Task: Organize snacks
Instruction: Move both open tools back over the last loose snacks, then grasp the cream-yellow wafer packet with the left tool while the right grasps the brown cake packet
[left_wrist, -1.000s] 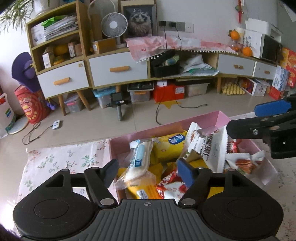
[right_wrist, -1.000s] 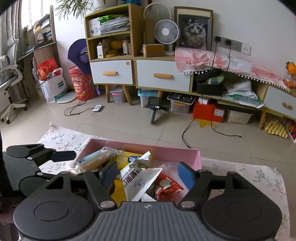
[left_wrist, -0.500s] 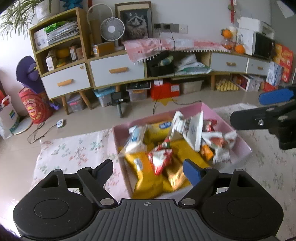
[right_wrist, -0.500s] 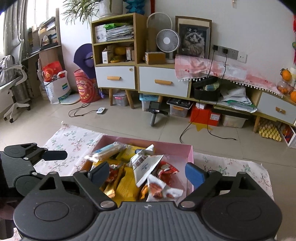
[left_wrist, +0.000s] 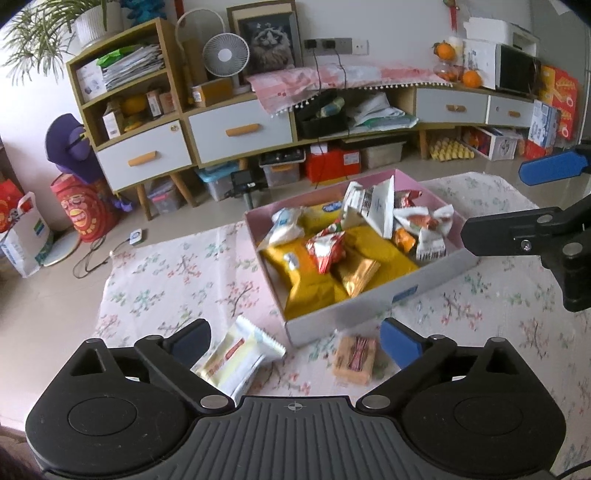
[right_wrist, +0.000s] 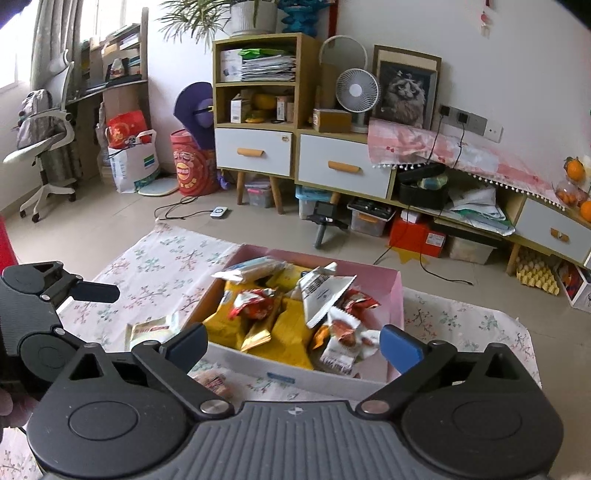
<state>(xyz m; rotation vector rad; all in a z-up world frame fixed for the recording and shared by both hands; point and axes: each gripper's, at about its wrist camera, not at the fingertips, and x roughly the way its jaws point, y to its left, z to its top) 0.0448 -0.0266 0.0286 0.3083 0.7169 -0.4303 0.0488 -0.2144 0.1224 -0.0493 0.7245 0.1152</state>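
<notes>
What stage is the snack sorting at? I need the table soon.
Mostly done: the pink box on the floral cloth is piled with packets. In hand: nothing; the left gripper and right gripper have just been opening, jaws wide, nothing between them. Left: a white packet and an orange packet lie on the cloth outside the box.
</notes>
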